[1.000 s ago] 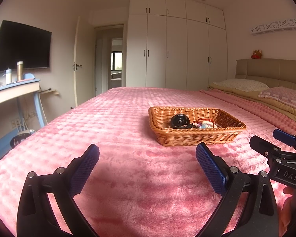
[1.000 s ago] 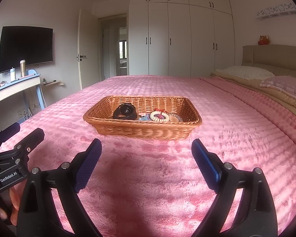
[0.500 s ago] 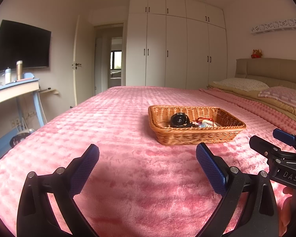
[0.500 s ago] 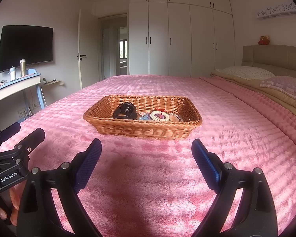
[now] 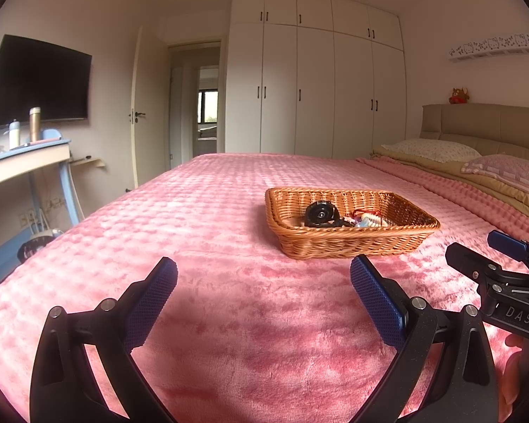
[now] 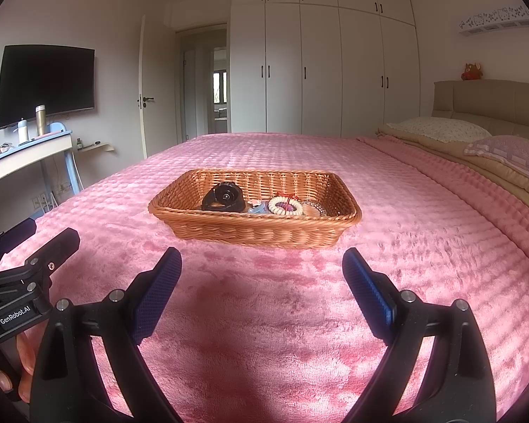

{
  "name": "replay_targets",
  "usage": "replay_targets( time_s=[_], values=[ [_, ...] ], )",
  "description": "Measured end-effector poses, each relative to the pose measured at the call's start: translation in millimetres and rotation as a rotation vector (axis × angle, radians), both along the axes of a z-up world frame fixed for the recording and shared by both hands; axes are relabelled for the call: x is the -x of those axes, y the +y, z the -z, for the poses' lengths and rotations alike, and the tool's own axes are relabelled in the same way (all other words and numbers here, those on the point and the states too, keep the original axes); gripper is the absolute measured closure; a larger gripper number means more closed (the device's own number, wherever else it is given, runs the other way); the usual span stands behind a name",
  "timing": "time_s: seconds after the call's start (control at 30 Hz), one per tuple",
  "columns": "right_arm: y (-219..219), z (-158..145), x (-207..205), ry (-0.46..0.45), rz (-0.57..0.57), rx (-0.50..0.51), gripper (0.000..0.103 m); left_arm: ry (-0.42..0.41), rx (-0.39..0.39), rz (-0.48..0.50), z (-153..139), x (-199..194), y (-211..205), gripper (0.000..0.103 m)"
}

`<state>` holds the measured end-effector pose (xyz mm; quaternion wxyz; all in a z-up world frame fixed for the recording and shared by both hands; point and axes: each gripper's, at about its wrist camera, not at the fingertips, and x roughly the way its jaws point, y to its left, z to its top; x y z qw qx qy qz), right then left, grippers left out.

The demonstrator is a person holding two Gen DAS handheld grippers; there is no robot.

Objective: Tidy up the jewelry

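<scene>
Jewelry (image 6: 285, 207) lay in the basket (image 6: 254, 229) on the bed (image 6: 264, 317), beside a black watch (image 6: 224, 197). I held both grippers, left (image 5: 262, 290) and right (image 6: 261, 280), wide open, empty, short of it. Sorted already or awaiting pickup: couldn't tell.

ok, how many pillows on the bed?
2, both by the headboard: a white dotted pillow farther back, a pink patterned pillow nearer. More may sit out of frame.

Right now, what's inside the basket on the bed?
The wicker basket holds a round black object, a white beaded bracelet, a clear bracelet and something bluish. The near wall and the pile hide whatever lies underneath.
</scene>
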<state>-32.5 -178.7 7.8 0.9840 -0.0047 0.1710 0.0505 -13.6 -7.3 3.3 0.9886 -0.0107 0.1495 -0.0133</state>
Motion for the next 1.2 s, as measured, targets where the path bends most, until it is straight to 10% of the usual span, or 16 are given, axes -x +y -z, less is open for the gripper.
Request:
replay_targets(
  time_s=[1.2],
  values=[
    [-0.4, 3.1, -0.4, 0.001, 0.002, 0.001, 0.012, 0.004, -0.005, 0.002, 0.9, -0.1, -0.1, 0.008]
  ],
)
